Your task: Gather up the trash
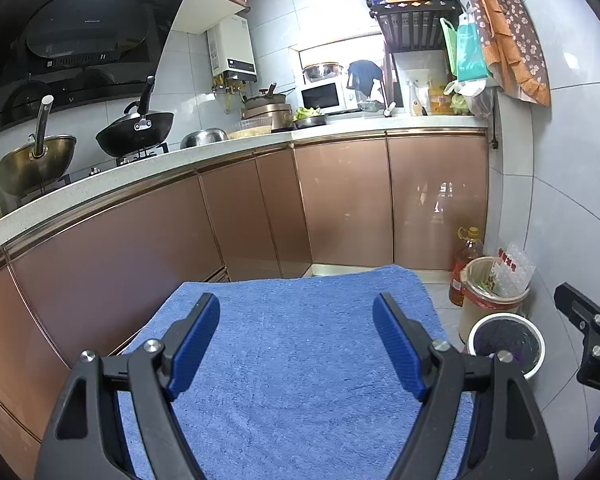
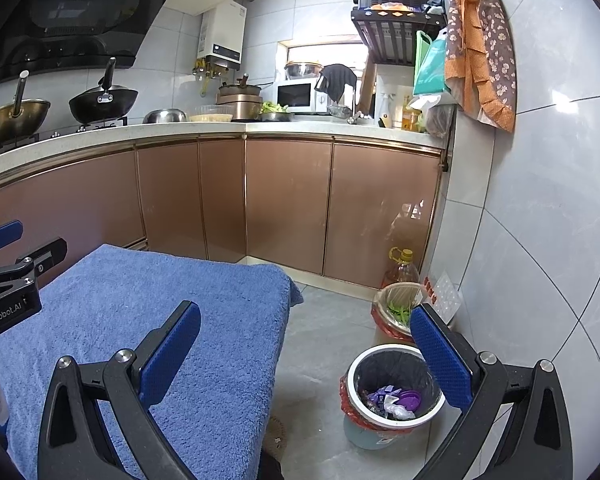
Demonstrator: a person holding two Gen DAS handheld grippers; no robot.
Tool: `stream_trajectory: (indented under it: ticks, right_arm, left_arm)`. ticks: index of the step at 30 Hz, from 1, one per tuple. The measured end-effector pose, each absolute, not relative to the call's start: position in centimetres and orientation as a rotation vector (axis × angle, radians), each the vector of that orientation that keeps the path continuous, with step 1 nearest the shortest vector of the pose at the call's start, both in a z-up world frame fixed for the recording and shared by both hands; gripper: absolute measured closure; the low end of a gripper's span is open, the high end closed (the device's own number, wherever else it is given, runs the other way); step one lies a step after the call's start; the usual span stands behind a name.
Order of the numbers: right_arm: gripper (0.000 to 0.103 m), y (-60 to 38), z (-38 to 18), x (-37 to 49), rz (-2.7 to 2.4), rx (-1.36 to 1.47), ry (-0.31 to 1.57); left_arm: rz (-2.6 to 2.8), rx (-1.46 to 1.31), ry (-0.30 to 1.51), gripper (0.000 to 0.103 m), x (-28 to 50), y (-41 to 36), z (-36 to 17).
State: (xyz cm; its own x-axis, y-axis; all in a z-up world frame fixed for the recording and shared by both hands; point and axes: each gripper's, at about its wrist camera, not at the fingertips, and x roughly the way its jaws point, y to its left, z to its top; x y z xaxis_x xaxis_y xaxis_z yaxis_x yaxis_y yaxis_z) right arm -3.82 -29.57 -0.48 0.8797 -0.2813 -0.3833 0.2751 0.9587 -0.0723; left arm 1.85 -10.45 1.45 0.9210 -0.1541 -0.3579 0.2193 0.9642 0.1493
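Over the blue towel (image 1: 300,360): hovering with left gripper (image 1: 296,320) and right gripper (image 2: 306,334) both spread and empty, trash (image 2: 392,400) already lying in the bin (image 2: 354,376); scanning for leftovers before reaching.

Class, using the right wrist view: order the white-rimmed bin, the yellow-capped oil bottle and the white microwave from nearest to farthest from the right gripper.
1. White-rimmed bin, floor, just below the right gripper.
2. Yellow-capped oil bottle, floor by the cabinets.
3. White microwave, far countertop.

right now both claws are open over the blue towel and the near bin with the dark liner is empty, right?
Not empty: the right wrist view shows purple scraps and wrappers in the near bin. Both the left claw and right claw are open, over the blue towel.
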Motion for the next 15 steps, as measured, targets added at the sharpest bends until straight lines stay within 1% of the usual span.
stream_trajectory:
  ticks: [15]
  right_arm:
    - [0.0,-28.7,0.3,-4.7,-0.286,-0.026,0.372]
  left_arm:
    - [-0.201,0.15,0.338,0.025,0.6,-9.8,2.6]
